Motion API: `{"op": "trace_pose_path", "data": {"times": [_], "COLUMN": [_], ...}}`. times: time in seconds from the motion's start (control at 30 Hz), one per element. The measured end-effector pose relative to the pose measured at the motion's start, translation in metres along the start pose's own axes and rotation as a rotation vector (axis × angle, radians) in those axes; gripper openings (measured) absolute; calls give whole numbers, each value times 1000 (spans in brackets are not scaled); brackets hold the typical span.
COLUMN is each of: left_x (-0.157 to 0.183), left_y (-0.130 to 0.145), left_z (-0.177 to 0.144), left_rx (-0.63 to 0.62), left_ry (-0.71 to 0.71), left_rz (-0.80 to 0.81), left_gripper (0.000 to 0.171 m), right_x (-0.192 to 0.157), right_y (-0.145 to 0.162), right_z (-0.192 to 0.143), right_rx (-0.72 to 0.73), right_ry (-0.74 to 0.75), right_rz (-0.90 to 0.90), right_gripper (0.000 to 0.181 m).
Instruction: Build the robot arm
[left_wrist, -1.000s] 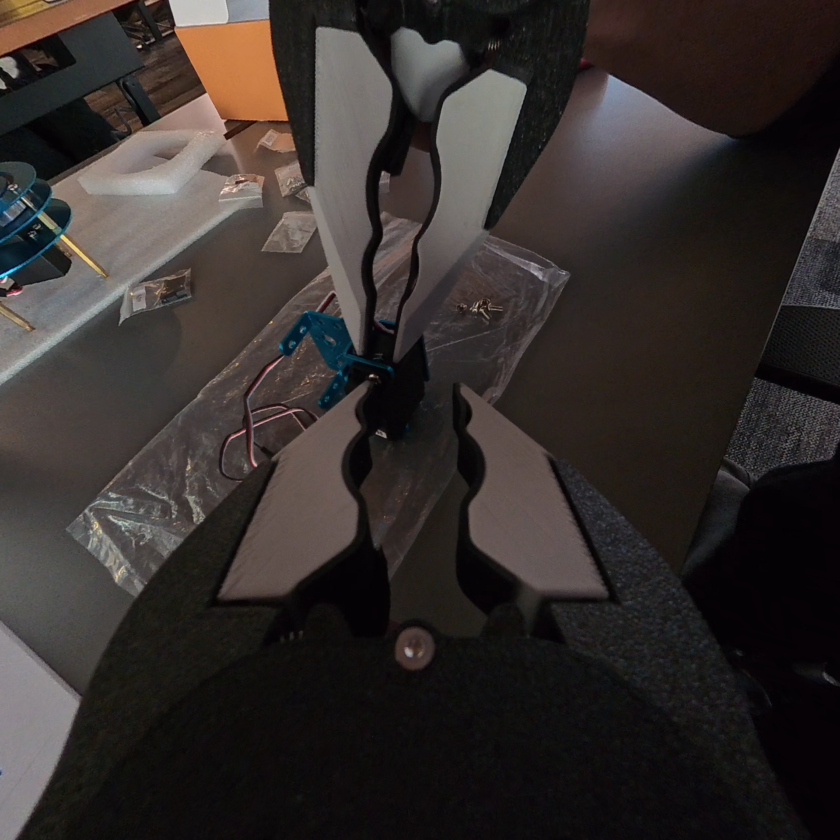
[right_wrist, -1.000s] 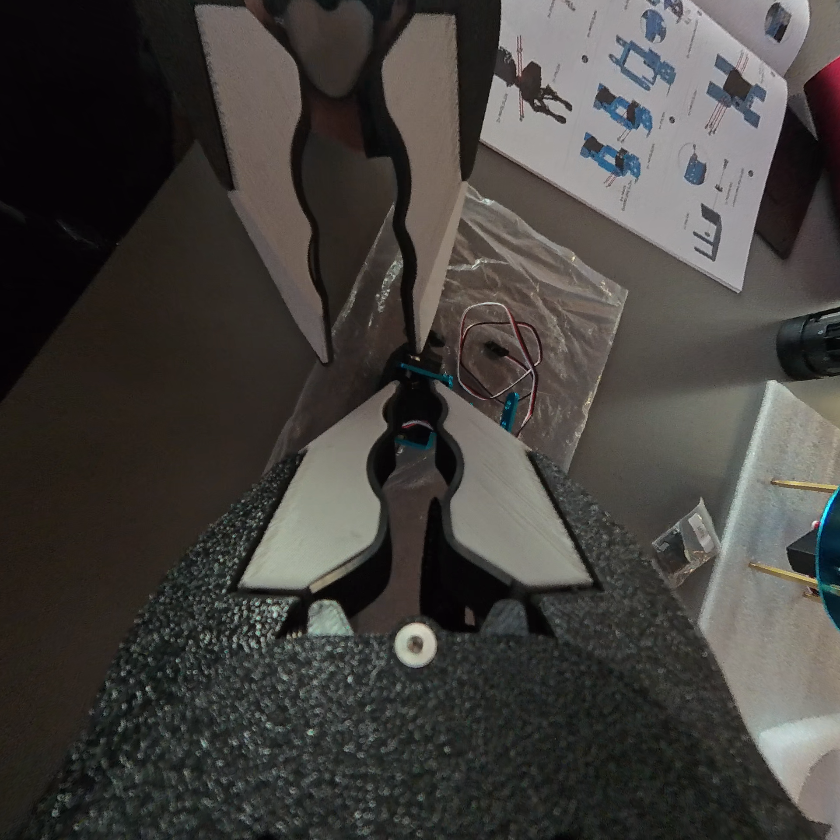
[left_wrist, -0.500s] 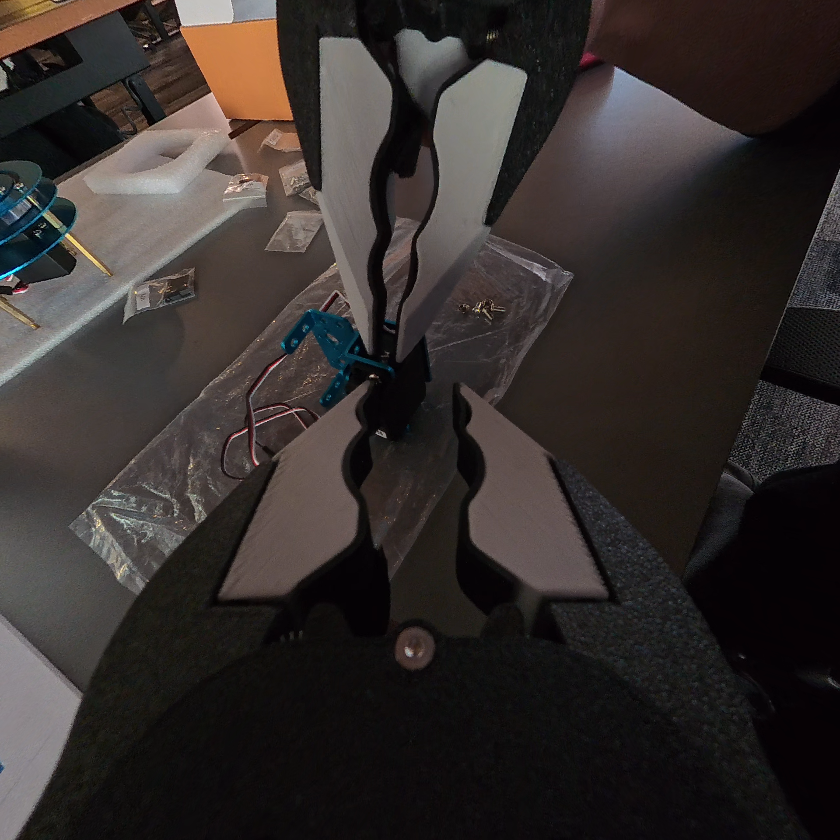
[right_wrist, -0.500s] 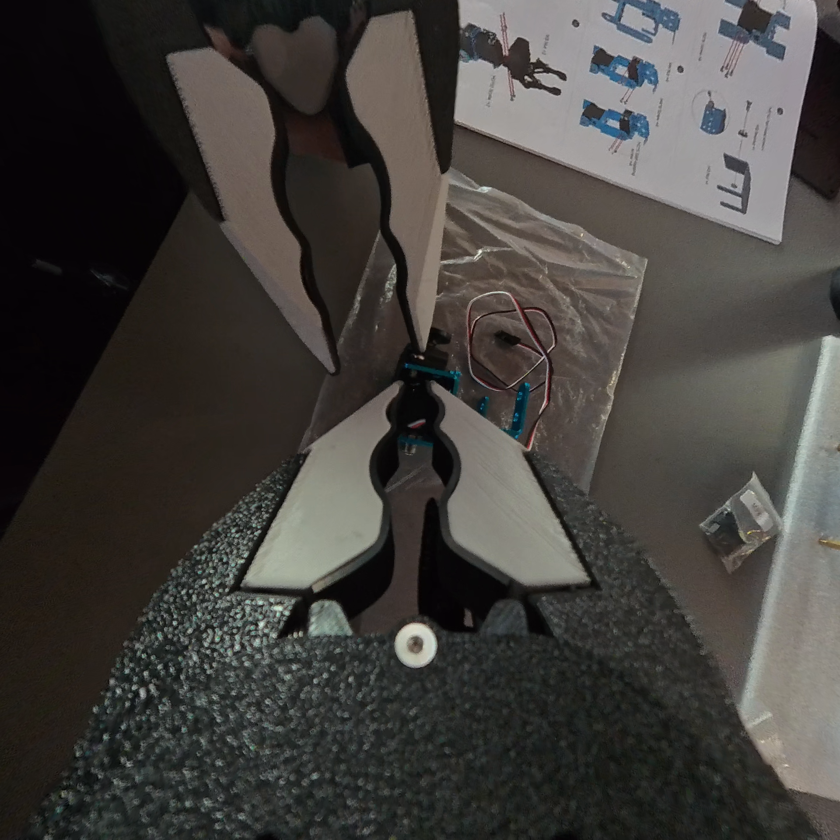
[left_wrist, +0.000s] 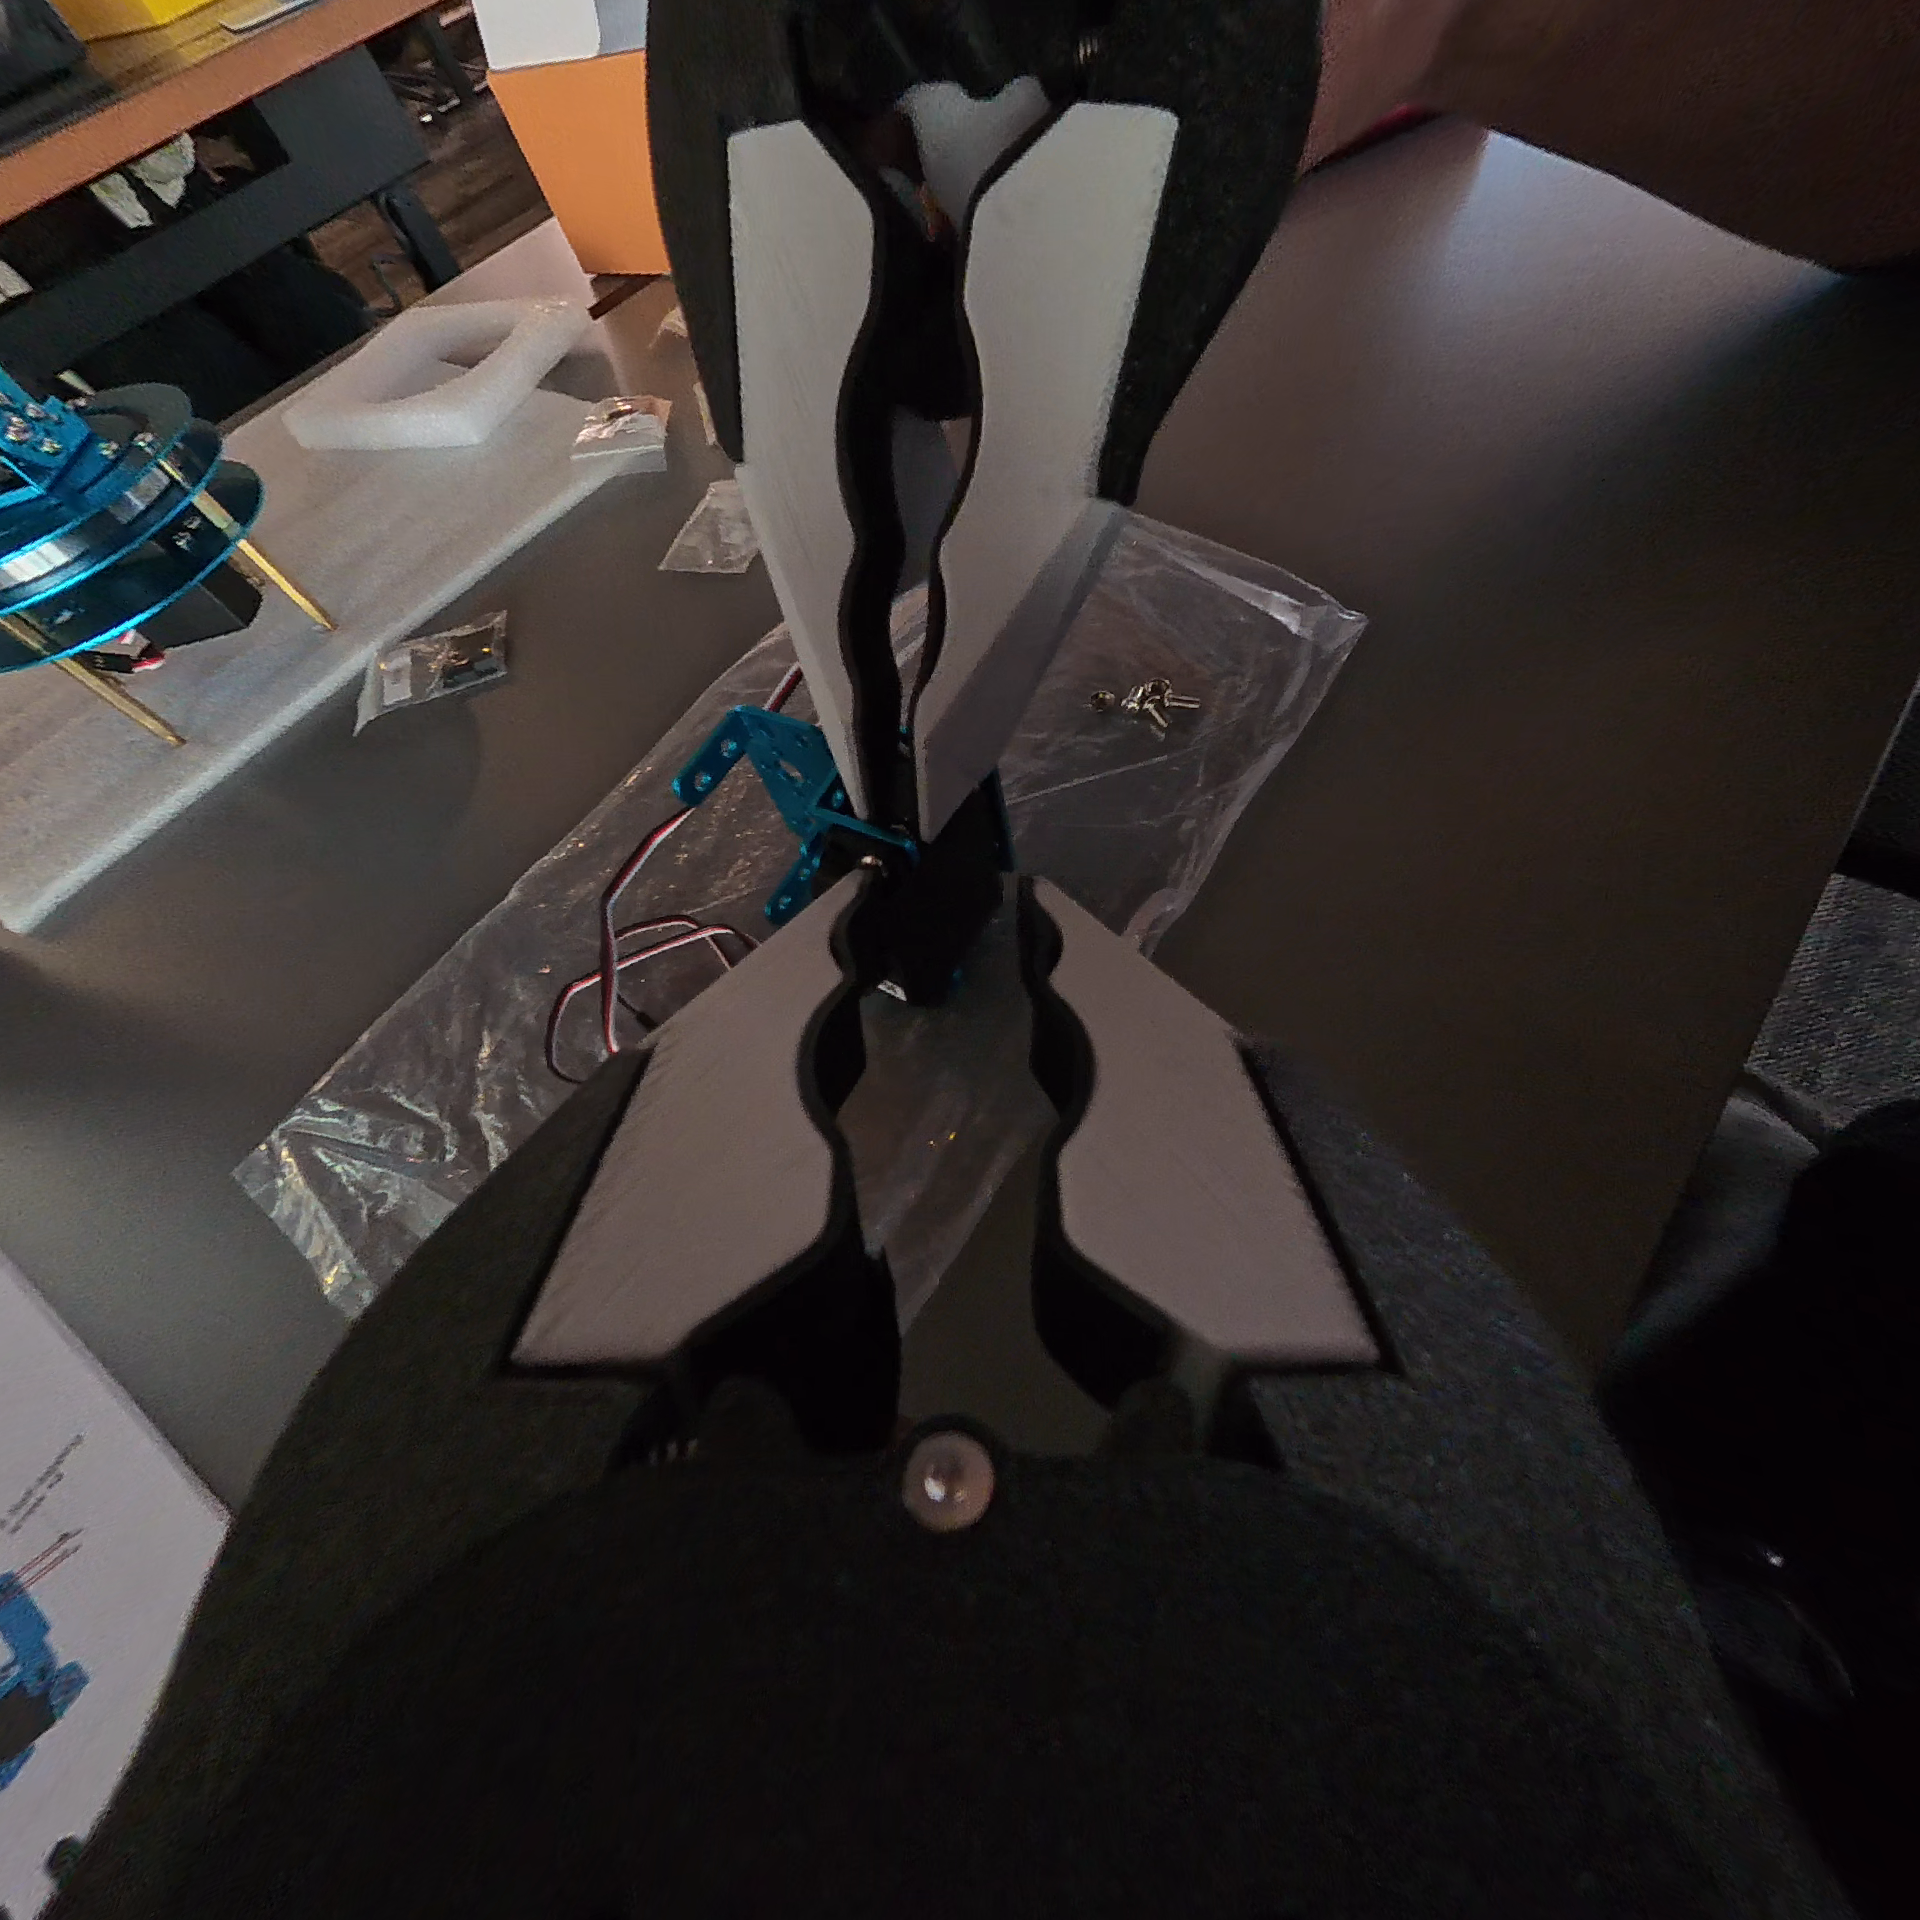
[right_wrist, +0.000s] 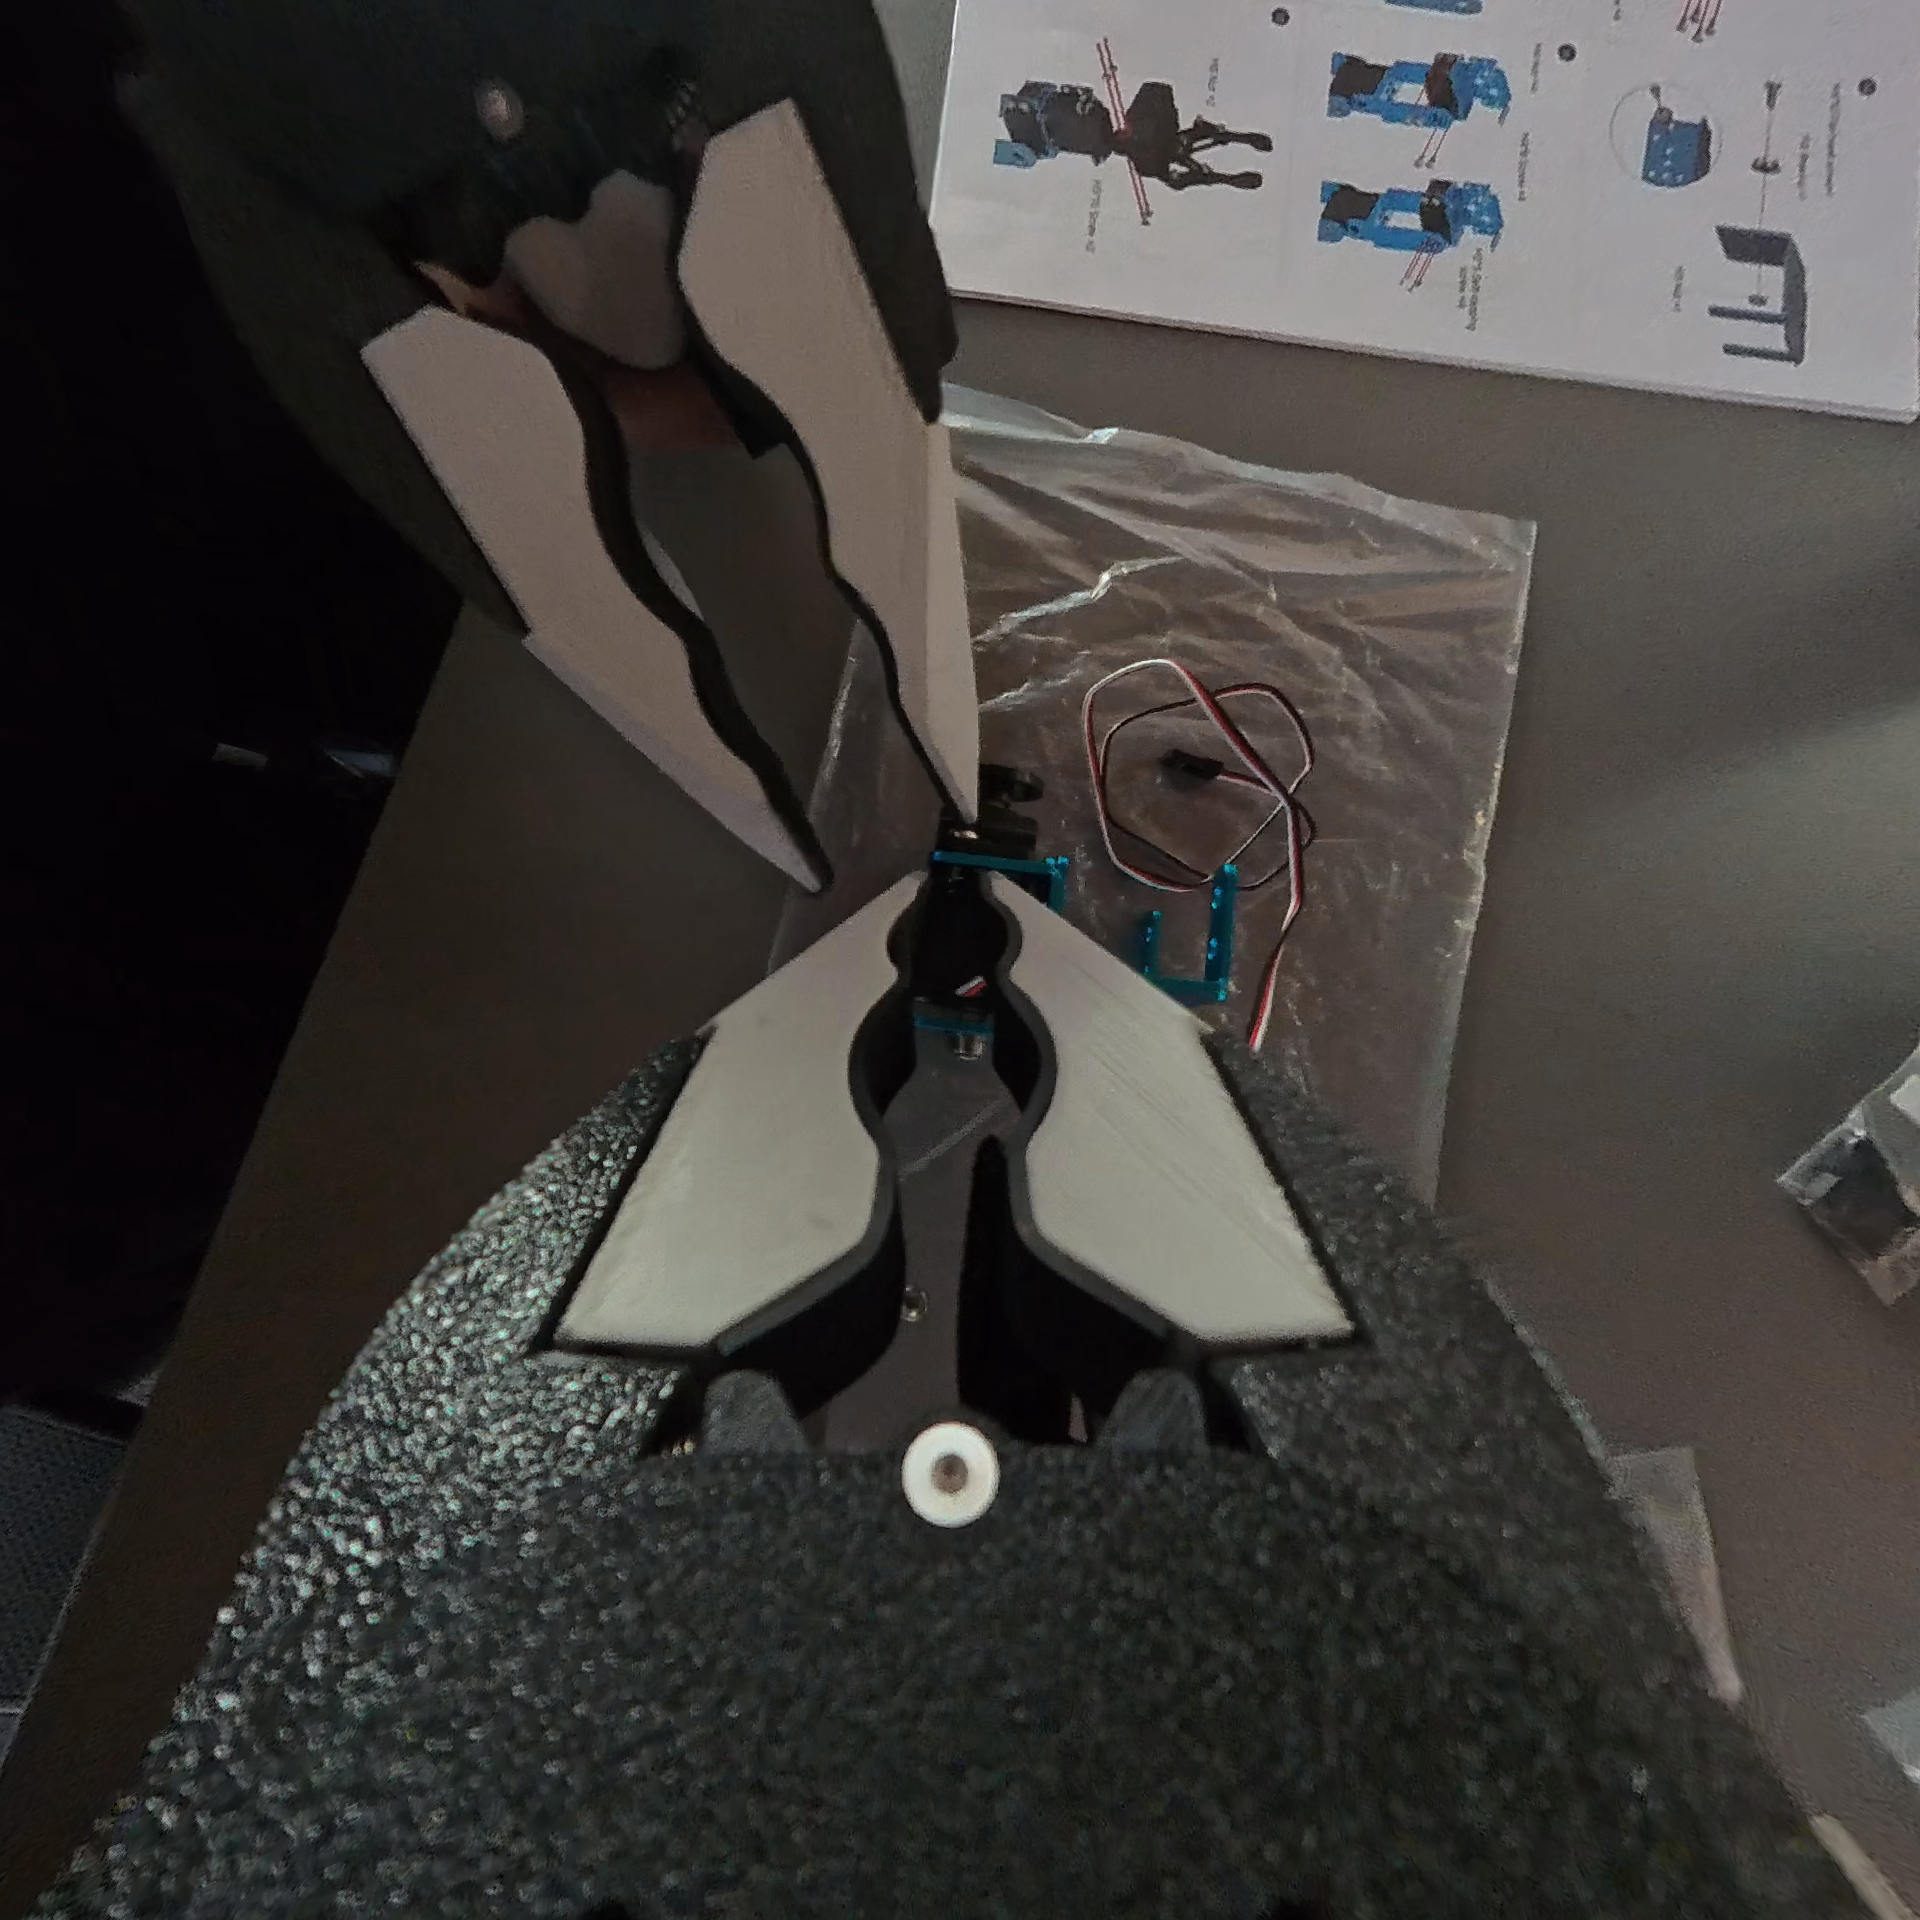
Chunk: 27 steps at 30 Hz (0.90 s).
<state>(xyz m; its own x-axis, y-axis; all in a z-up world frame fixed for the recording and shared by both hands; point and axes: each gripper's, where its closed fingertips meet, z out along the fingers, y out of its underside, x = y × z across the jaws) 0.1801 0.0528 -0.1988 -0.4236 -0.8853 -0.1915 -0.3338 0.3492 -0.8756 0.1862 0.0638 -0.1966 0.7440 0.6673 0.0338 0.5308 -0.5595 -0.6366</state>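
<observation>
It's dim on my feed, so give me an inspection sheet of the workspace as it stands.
Surface: dark table, clear plastic bag spread on it.
Job's things: black motor with blue bracket, over the bag.
Clutter: screws, small packets, foam, instruction sheet.
Claws: right claw shut on the black motor; left claw open, tips beside the black motor.
Cables: red-white-black wire looped on the bag.
Surroundings: blue disc stand, orange box.
</observation>
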Motion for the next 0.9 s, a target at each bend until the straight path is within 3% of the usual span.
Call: {"op": "trace_pose_path", "data": {"times": [0.23, 0.57, 0.8, 0.9], "left_x": [-2, -2, -2, -2], "left_y": [1, 0, 0, 0], "left_z": [0, 0, 0, 0], "left_rx": [-3, -1, 2, 2], "left_ry": [-23, -7, -1, 0], "left_rz": [8, -6, -11, -11], "left_gripper": [26, 25, 25, 26], "right_x": [-1, 3, 10, -4], "right_y": [0, 1, -2, 4], "right_z": [1, -2, -24, -33], "right_rx": [30, -1, 8, -27], "right_ry": [-69, -12, 42, 1], "right_rz": [101, 45, 8, -53], "right_gripper": [7, 12, 15, 18]}}
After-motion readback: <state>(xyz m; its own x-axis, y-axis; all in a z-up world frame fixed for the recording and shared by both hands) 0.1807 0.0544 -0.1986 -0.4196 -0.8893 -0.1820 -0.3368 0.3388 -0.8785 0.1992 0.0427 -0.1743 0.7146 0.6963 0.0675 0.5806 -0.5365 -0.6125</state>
